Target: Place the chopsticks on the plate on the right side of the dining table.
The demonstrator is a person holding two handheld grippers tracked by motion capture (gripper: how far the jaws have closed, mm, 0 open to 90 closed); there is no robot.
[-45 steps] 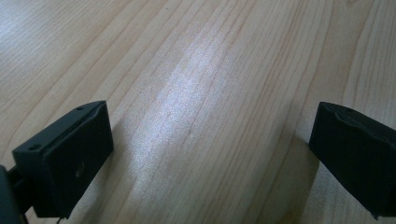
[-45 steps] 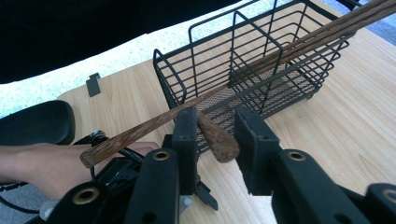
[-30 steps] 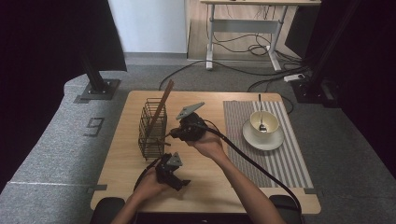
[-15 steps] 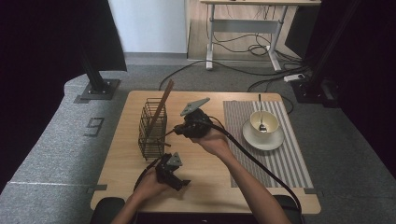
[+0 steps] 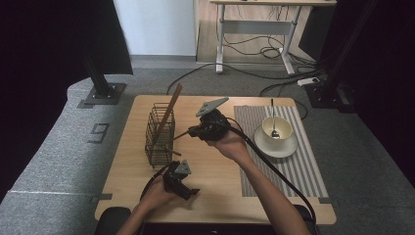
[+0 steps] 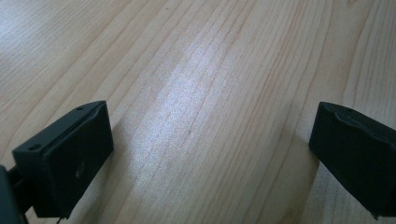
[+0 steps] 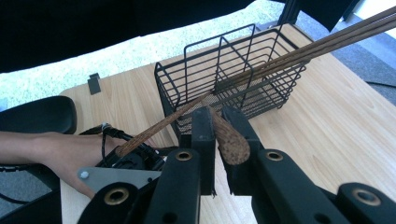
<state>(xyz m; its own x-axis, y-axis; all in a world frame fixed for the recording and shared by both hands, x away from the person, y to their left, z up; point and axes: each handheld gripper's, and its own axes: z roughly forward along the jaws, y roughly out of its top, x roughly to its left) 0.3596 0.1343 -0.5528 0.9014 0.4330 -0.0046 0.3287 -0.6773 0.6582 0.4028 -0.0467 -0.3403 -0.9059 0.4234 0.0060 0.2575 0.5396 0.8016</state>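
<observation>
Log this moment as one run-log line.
right gripper: shut on chopstick, beside wire basket | left gripper: open, low over table | second chopstick: leaning in basket

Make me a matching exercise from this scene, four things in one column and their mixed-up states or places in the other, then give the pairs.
Things:
1. right gripper
2. left gripper
3. metal spoon
4. wire basket

States or places:
A. jaws wide apart over bare wooden table
B. stands on the table's left part, wooden sticks leaning in it
C. jaws closed on a wooden utensil handle
D. rests in the cream cup on its saucer

Pairs: 1-C, 2-A, 3-D, 4-B
</observation>
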